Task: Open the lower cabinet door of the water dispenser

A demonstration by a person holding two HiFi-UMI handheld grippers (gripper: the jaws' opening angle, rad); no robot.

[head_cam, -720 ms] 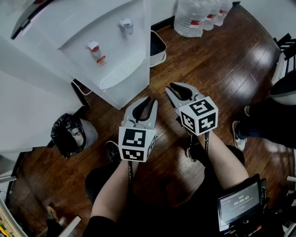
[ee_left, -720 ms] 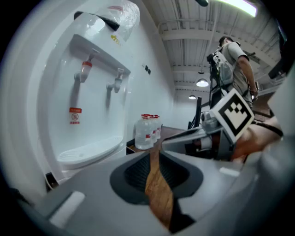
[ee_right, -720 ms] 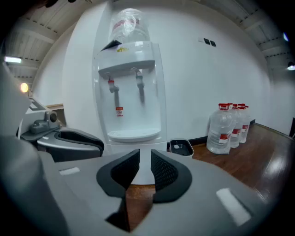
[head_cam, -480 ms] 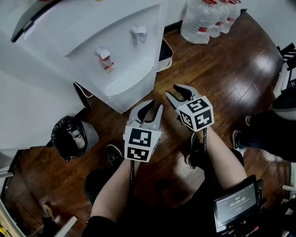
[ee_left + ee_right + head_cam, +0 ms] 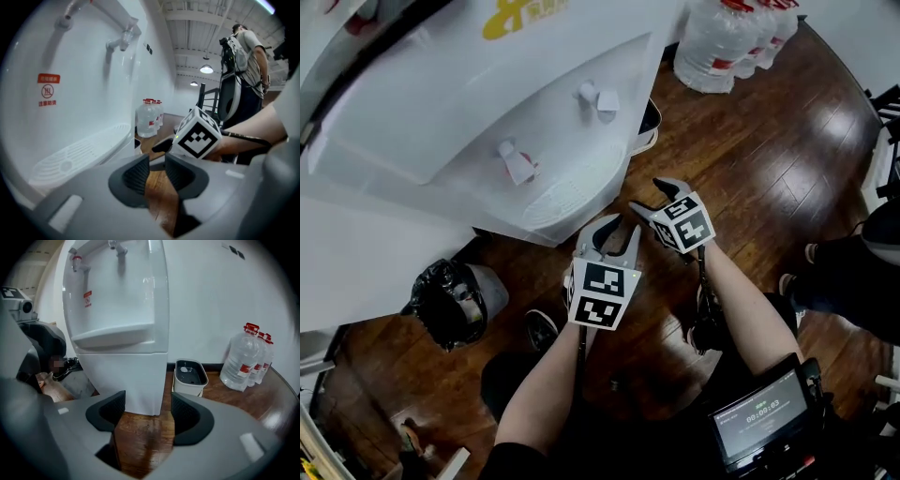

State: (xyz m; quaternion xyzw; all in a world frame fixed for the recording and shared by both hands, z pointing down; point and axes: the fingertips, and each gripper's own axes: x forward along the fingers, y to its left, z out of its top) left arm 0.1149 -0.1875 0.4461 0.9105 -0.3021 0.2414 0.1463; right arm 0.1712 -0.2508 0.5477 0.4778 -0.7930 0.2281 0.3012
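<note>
Here the left hand-held gripper (image 5: 614, 231) and right hand-held gripper (image 5: 654, 198) tilt downward by the water dispenser (image 5: 487, 112), jaws apart.

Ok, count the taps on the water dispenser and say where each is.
2. In the head view, the red-marked tap is at the left of the water dispenser's recess and the plain tap to its right, both above the drip tray. None seems hidden.

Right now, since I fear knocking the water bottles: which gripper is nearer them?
Right. The right gripper sits closer, water bottles ahead to its right; the left gripper is farther, beside the water dispenser.
</note>
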